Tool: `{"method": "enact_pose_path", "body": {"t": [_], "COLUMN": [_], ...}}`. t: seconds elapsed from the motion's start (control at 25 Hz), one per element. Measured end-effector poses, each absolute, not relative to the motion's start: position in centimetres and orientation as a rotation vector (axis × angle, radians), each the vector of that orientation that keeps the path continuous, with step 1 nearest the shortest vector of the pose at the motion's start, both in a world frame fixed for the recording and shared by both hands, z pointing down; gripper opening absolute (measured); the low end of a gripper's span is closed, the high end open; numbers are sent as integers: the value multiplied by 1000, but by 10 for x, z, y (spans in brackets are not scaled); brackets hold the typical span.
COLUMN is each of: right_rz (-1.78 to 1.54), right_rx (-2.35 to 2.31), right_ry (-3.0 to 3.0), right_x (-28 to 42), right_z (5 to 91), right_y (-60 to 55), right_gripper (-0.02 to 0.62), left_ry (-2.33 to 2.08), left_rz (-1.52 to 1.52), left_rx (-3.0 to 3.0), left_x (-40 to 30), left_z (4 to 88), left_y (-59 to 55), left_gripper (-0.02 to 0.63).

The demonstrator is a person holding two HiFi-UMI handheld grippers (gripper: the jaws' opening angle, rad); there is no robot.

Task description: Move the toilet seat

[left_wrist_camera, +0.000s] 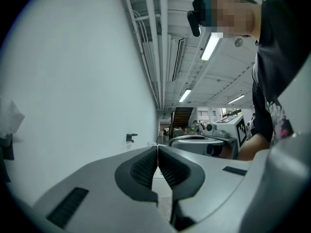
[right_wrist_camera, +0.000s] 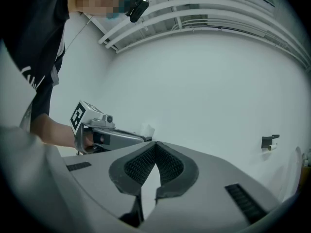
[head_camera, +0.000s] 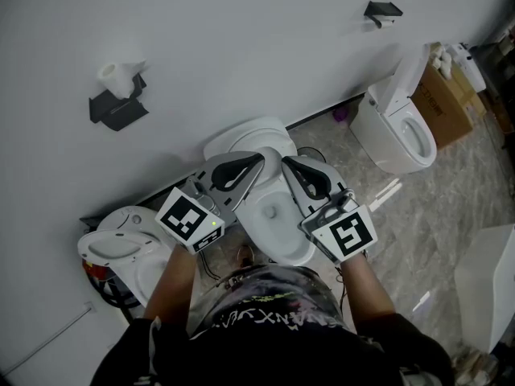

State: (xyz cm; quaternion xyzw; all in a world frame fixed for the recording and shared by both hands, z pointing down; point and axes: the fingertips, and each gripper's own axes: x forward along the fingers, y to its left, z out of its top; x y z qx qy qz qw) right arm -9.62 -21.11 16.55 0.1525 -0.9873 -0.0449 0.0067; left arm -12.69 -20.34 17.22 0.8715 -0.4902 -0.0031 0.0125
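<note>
A white toilet [head_camera: 278, 240] stands against the wall in the middle of the head view. Its bowl rim shows below the grippers, and a white lid or seat part [head_camera: 249, 137] shows behind them; which it is I cannot tell. My left gripper [head_camera: 259, 162] and right gripper [head_camera: 287, 164] are held side by side, level, above the toilet, with their tips close together. Both are shut and hold nothing. In the left gripper view the left gripper's [left_wrist_camera: 157, 147] jaws meet, and the right gripper's body [left_wrist_camera: 214, 142] is beside them. In the right gripper view the right gripper's [right_wrist_camera: 155, 143] jaws also meet.
A second toilet [head_camera: 121, 252] stands at the left and a third [head_camera: 398, 127] at the right. The wall carries a paper-roll holder [head_camera: 119, 96] and another holder [head_camera: 382, 10]. A cardboard box [head_camera: 447, 95] is at far right, and a white fixture [head_camera: 491, 284] at lower right.
</note>
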Motion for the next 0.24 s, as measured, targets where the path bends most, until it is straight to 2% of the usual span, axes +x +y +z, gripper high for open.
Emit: {"method": "enact_pose_path", "body": {"t": [0.24], "right_rz": [-151], "right_rx": [477], "right_ry": [-3086], "right_x": [-97], "right_z": [165], "right_y": [-213], "right_gripper": [1], "left_ry": [-1527], "left_rz": [16], "left_rx": [2718], "left_x": [-126], "left_z": [174], "left_y": [-205], "left_gripper": [25]}}
